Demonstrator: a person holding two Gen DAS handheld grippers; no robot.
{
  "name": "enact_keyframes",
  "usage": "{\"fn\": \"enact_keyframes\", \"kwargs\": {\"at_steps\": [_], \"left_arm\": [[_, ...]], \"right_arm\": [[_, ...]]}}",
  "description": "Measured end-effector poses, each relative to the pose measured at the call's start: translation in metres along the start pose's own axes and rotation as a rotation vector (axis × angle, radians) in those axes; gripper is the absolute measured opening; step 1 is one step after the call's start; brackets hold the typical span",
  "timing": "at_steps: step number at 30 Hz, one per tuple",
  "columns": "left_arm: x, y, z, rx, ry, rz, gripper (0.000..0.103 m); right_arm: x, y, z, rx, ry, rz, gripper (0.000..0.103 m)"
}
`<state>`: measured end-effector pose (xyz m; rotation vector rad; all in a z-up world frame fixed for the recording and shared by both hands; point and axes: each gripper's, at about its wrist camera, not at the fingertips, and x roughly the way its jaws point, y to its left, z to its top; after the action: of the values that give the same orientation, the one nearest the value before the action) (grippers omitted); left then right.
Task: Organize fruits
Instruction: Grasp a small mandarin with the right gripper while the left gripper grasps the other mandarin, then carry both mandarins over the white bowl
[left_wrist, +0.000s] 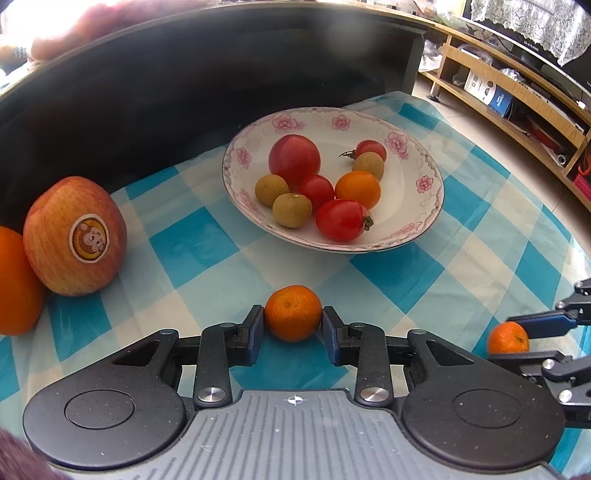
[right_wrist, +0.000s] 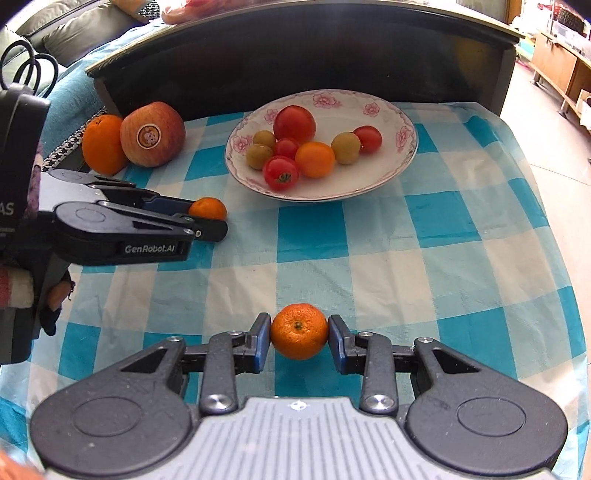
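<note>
My left gripper (left_wrist: 293, 314) is shut on a small tangerine (left_wrist: 293, 313), both blue pads against its sides, low over the checked cloth. The right wrist view shows this gripper (right_wrist: 207, 218) from the side, at the left, with its tangerine (right_wrist: 207, 208). My right gripper (right_wrist: 299, 328) is shut on a second tangerine (right_wrist: 299, 331), nearer the cloth's front; this gripper (left_wrist: 517, 339) also shows at the right edge of the left wrist view. A flowered white plate (left_wrist: 406, 177) (right_wrist: 369, 184) ahead holds tomatoes, longans and a small orange fruit.
A stickered apple (left_wrist: 74, 236) (right_wrist: 152, 134) and an orange (left_wrist: 14, 284) (right_wrist: 101, 144) stand at the back left of the blue checked cloth (right_wrist: 424, 258). A dark furniture wall (right_wrist: 295, 55) rises behind the plate. The cloth drops to the floor on the right, past which stands a wooden shelf (left_wrist: 517, 96).
</note>
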<state>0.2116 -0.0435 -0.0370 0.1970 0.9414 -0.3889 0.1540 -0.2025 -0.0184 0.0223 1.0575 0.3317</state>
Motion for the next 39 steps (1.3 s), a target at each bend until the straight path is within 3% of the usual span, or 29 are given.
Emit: {"fn": "enact_keyframes", "kwargs": {"at_steps": [6,16,27,34,39], "left_arm": [[-0.008,-0.007,-0.011,-0.017,0.008,-0.010,0.040],[-0.043,-0.025,-0.059,-0.006,0.033,-0.012,0.040],[-0.051,-0.041,-0.076,0.026,0.033,0.001,0.043],[-0.049,-0.042,-0.071,0.015,0.010,0.007,0.056],[-0.045,-0.045,-0.071,0.023,0.003,0.025,0.053]], "right_arm": [[-0.007,-0.007,-0.015,0.034,0.002,-0.013,0.037],[-0.016,0.007,-0.027,0.015,-0.006,-0.040,0.037],[-0.016,0.023,-0.055,-0.027,0.010,-0.072,0.037],[-0.018,0.028,-0.059,-0.023,0.002,-0.078,0.037],[-0.021,0.025,-0.063,-0.019,-0.005,-0.068,0.037]]}}
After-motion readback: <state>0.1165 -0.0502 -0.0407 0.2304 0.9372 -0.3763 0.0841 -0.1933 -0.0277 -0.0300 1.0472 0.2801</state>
